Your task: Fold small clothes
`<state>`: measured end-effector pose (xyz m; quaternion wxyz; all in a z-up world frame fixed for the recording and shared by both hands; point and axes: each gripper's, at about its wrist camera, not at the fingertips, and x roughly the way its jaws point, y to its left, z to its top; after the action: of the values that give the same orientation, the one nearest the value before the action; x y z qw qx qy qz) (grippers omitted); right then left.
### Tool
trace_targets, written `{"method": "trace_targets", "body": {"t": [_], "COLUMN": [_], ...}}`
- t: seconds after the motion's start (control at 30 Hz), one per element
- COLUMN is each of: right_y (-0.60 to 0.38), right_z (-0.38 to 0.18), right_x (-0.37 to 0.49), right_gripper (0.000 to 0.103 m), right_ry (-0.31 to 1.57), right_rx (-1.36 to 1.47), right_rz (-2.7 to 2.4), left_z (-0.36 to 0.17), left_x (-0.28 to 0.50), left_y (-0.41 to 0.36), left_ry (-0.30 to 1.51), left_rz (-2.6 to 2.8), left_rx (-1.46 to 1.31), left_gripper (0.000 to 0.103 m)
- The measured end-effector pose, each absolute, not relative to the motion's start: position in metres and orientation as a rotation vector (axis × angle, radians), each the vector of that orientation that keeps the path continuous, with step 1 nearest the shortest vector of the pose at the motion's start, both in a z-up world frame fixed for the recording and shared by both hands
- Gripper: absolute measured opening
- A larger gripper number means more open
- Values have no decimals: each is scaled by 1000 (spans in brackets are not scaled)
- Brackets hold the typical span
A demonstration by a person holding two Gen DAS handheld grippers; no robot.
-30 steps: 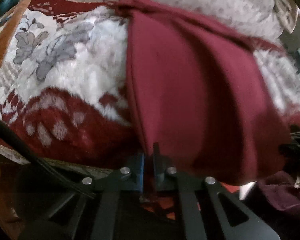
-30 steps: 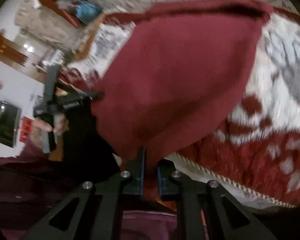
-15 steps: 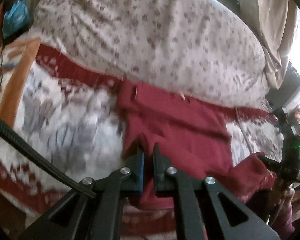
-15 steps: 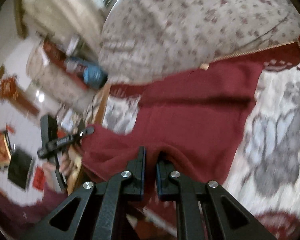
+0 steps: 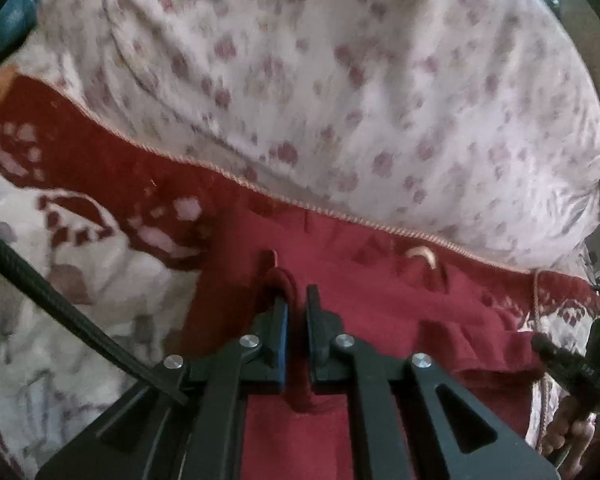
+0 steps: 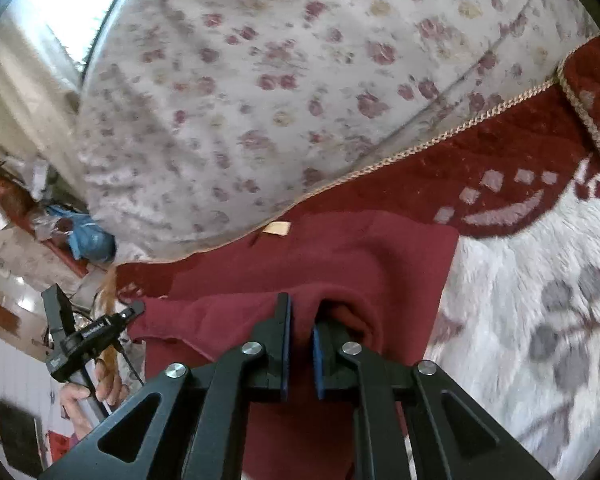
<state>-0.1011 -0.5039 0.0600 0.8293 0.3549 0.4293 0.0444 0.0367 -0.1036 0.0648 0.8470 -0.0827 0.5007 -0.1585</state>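
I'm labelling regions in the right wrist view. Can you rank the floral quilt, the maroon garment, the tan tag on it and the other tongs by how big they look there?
1. Floral quilt, filling the upper half.
2. Maroon garment, though the right tongs hide part of it.
3. Left tongs, small mainly because they are farther away.
4. Tan tag, smallest.

Big pale quilt with small pink flowers (image 5: 340,80) bulks up straight ahead of both tools, filling most of the upper view. Under and in front of it there's a plush red-and-white blanket (image 5: 80,184) with grey floral patterns and a twisted cord trim along its edge (image 6: 440,136). Up and to the left of the right tool, bright daylight comes through a window (image 6: 60,4), with a cream curtain (image 6: 16,92) hanging below it. Further down on that left side is a cluttered patch with something blue (image 6: 86,240), kinda blurry, plus a shiny pale floor (image 6: 4,292).
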Motion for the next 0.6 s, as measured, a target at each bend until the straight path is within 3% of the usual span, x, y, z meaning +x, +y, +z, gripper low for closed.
{"method": "trace_targets", "body": {"t": [0.03,0.07,0.1,0.17,0.2,0.4,0.6], "right_y": [-507,-510,-514,-519,-517,-445,-464], "right_z": [57,58,65,84,89,82,32], "right_x": [-98,-98,-103,-117,-123,-107,-34], "right_gripper": [38,56,62,63,63,63,62], "right_ry": [930,922,879,798,793,948,1023], "right_rx": [758,768,768,724,704,378,383], "right_rz": [88,85,77,63,66,151,-81], "left_z": [61,61,62,71,78,81,51], "left_x": [40,41,41,41,38,35,44], "left_y": [-102,-98,-93,-83,-76,-71,-76], "left_ry": [1065,1069,1071,1044,998,990,1077], "left_rz": [-336,-350,-383,-412,-398,-340,-243], "left_rx": [-188,-211,-257,-322,-351,-313,-113], "left_gripper": [12,19,25,69,74,77,77]}}
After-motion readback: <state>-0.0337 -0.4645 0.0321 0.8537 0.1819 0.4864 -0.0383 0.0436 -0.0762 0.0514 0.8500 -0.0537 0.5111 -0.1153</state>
